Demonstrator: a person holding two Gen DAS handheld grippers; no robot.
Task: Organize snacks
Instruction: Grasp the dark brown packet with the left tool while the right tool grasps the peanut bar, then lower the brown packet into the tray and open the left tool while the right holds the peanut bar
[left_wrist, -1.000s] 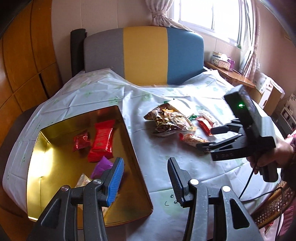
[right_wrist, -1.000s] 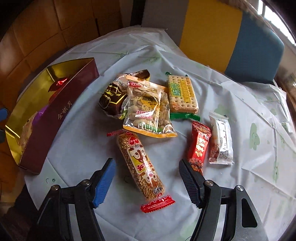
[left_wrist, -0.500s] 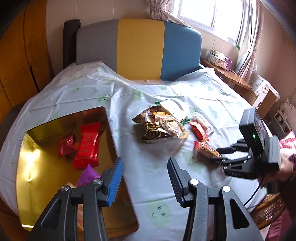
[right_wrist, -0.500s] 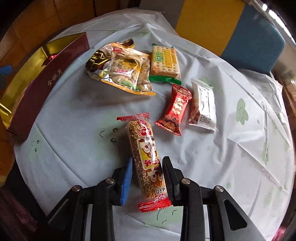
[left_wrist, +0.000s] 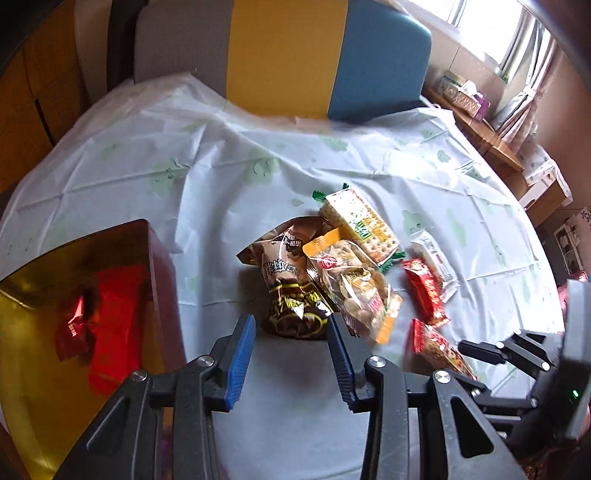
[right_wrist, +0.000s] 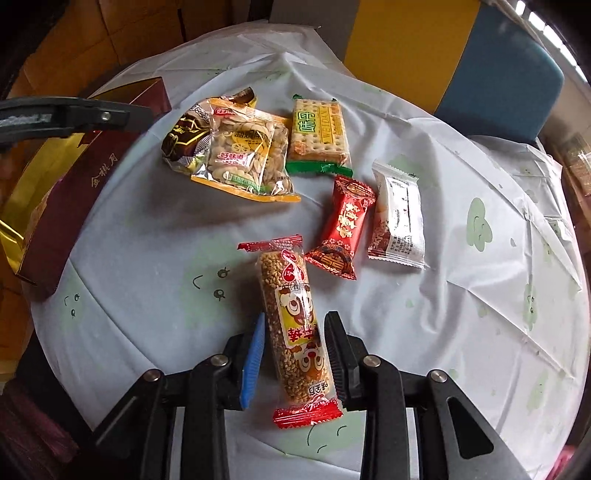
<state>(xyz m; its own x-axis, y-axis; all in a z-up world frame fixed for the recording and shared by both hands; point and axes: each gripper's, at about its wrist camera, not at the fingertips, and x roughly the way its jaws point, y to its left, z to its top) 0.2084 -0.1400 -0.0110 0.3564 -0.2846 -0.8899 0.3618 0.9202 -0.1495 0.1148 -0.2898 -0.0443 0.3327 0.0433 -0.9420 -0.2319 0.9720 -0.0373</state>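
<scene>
Crinkly plastic puffed-grain bar (right_wrist: 293, 328) — clamped in right hand-held gripper (right_wrist: 295, 354); left hand-held gripper (left_wrist: 291, 347) apart.

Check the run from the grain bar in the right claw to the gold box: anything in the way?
Bare tablecloth lies between the grain bar and the gold box. The left claw hangs by the box's near wall, over the brown snack bag, and could cross that path.
</scene>
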